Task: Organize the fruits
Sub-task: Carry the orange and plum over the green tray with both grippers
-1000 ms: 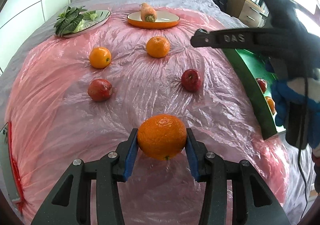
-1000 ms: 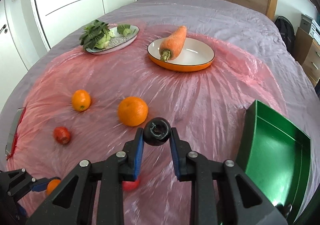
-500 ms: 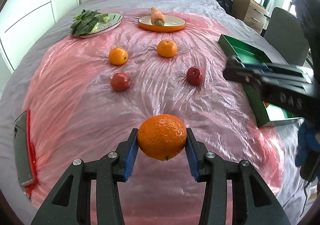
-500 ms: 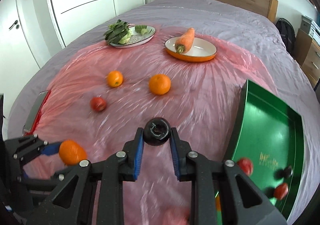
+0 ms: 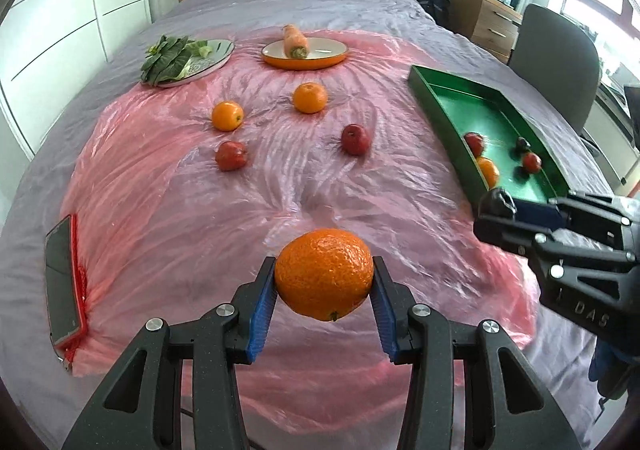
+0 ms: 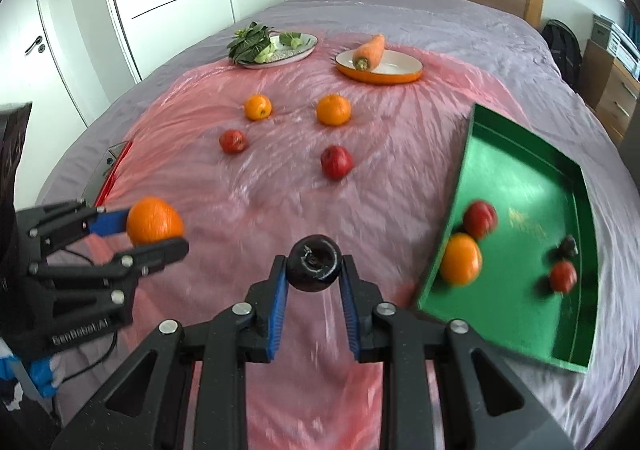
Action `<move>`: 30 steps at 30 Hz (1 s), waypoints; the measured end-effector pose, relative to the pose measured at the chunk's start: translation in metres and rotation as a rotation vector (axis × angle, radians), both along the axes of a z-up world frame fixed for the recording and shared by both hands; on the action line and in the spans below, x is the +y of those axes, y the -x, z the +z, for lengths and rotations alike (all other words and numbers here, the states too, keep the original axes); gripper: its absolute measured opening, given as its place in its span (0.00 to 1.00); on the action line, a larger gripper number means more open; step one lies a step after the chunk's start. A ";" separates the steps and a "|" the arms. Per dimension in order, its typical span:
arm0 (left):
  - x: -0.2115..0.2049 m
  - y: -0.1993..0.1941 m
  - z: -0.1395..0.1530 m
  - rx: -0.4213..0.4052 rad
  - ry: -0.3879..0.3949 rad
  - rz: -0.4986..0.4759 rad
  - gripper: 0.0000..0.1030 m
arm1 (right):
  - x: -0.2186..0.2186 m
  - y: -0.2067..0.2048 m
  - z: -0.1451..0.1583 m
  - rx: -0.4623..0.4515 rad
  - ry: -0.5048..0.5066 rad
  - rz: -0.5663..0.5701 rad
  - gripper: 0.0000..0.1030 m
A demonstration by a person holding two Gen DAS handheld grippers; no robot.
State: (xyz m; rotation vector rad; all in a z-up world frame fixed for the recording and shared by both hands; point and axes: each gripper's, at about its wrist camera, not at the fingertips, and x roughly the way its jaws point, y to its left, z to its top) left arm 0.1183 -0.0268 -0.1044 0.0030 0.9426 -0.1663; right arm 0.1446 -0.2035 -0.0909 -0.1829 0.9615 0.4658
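My left gripper [image 5: 324,284] is shut on a large orange [image 5: 324,274], held above the pink plastic sheet; it also shows in the right wrist view [image 6: 154,221]. My right gripper [image 6: 314,270] is shut on a small dark round fruit [image 6: 315,262], left of the green tray [image 6: 520,177]. The tray holds an orange [image 6: 460,258], two red fruits and a dark fruit. Two oranges [image 5: 227,115] [image 5: 309,97] and two red apples [image 5: 231,155] [image 5: 355,138] lie on the sheet.
A plate with a carrot [image 5: 304,51] and a plate of leafy greens [image 5: 188,59] stand at the far side. A phone in a red case [image 5: 64,282] lies at the sheet's left edge. A chair [image 5: 556,49] and drawers stand beside the bed on the right.
Both grippers have pulled back and up from the sheet with their fruits held. The right gripper now sits lower right in the left view, and the tray shows more fully.
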 end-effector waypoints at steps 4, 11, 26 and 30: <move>-0.017 0.009 0.003 0.005 -0.002 -0.033 0.38 | -0.016 0.016 -0.001 0.012 0.005 -0.020 0.11; -0.060 0.020 0.006 0.018 -0.006 -0.109 0.38 | -0.055 0.046 -0.005 0.025 0.012 -0.066 0.11; -0.167 0.009 0.011 0.035 -0.026 -0.268 0.38 | -0.160 0.056 0.000 0.008 -0.002 -0.216 0.11; -0.187 -0.007 0.015 0.025 -0.026 -0.286 0.38 | -0.182 0.046 0.004 -0.013 -0.010 -0.247 0.11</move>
